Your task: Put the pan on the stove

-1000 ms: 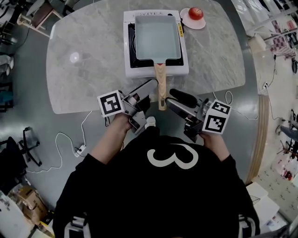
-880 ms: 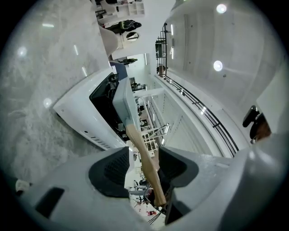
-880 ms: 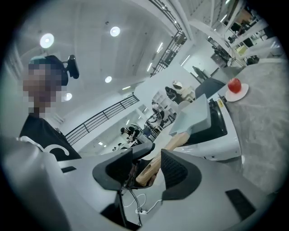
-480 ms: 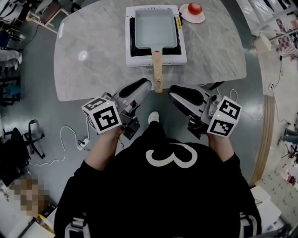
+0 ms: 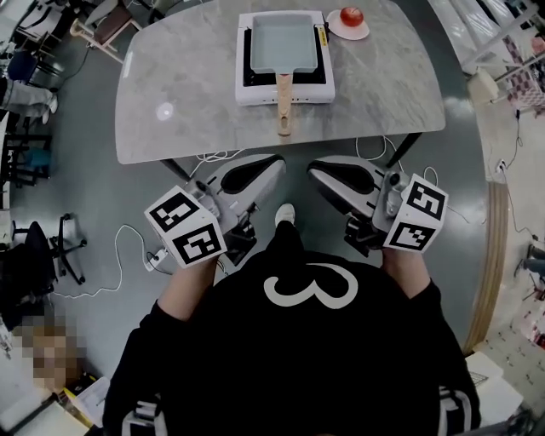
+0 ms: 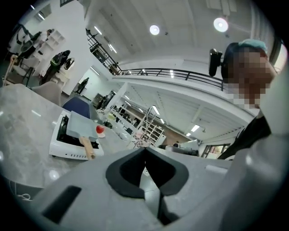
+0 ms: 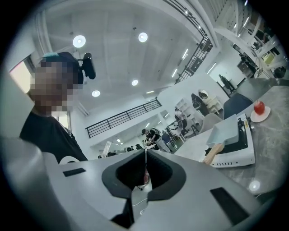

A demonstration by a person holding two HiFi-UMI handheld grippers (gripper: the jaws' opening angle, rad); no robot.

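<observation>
Pan [image 5: 284, 41] on stove [image 5: 255, 92], handle [image 5: 283, 106] twd table [image 5: 187, 102] edge

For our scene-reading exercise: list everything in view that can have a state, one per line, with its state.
pan: resting on the stove, handle toward the person, not gripped.
stove: on the table, carrying the pan.
red fruit: on its plate, beside the stove.
left gripper: jaws just closed, shut, empty.
right gripper: jaws just closed, shut, empty.
</observation>
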